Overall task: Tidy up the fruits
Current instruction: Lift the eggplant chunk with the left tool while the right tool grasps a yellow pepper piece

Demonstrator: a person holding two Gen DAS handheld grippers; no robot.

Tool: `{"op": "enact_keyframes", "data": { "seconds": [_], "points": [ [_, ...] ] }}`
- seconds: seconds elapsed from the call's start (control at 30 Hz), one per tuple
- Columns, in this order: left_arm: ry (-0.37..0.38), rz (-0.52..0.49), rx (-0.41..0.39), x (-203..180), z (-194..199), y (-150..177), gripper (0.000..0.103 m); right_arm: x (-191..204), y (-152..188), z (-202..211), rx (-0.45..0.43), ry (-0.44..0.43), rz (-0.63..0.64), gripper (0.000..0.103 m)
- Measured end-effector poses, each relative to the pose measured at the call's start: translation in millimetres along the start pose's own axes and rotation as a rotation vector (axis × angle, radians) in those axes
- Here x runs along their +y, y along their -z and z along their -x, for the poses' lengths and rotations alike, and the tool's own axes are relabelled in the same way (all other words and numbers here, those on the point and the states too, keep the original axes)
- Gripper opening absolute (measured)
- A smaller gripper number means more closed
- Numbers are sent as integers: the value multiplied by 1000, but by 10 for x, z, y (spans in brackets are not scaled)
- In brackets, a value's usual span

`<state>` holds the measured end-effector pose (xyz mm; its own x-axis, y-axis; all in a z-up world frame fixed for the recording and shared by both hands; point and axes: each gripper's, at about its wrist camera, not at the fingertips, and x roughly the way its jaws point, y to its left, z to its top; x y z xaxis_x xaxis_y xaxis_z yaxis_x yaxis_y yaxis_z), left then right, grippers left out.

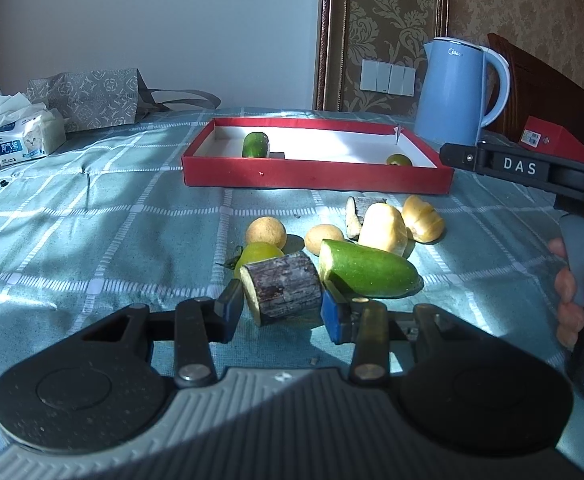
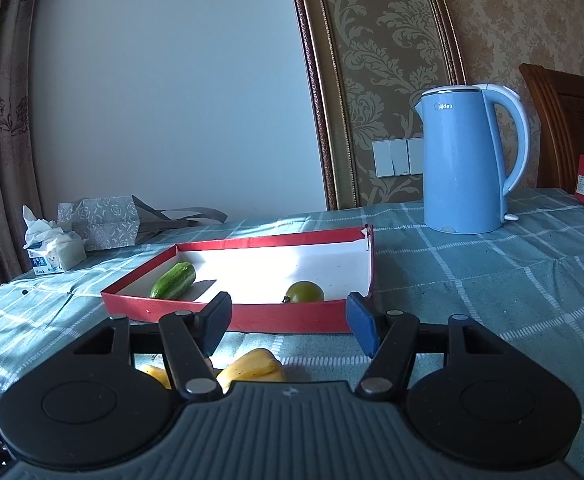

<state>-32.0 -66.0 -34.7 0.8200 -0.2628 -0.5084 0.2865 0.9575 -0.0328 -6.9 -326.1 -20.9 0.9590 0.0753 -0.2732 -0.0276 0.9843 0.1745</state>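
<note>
Bench (image 1: 92, 216) under a teal checked cloth; red tray (image 1: 316, 178) lies far centre, already holding a cucumber half (image 1: 256, 145) at its left and a green tomato (image 1: 399, 160) at its right.

Loose pile sits near the tray's front wall: another green cucumber piece (image 1: 366, 270), yellow chunks, two round tan fruits.

Left gripper (image 1: 282, 300): fingers pinch the dark-barked sugarcane piece (image 1: 282, 290) across its ends, at the pile's near edge, touching the cucumber piece.

Right gripper (image 2: 288, 320): fingers spread, nothing between them, hovering near the tray's front wall.

Judgement: grasp made, lift pending. Raise straight up first so neighbours stay put; clear the tray wall, then set down in the bare middle.
</note>
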Motion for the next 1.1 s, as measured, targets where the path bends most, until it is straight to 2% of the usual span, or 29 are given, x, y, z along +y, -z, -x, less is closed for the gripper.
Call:
{"op": "enact_keyframes", "data": {
  "seconds": [0.2,0.27,0.37,0.6,0.8,0.93,1.1],
  "points": [
    [8,4,-26,47,99,-42,37,19,9,-14,19,25,24,63],
    [13,7,-39,71,134,-64,37,-7,23,-45,54,47,17,63],
    [11,9,-50,112,160,-93,38,-52,37,-86,94,34,-14,63],
    [7,12,-54,227,136,-137,38,9,63,-151,155,16,9,63],
    [4,29,-46,317,74,-138,38,173,94,-300,241,21,102,63],
    [4,37,-42,365,55,-142,38,260,89,-361,243,25,148,63],
    [3,44,-40,408,33,-156,38,259,91,-430,277,-9,129,65]
  ]
}}
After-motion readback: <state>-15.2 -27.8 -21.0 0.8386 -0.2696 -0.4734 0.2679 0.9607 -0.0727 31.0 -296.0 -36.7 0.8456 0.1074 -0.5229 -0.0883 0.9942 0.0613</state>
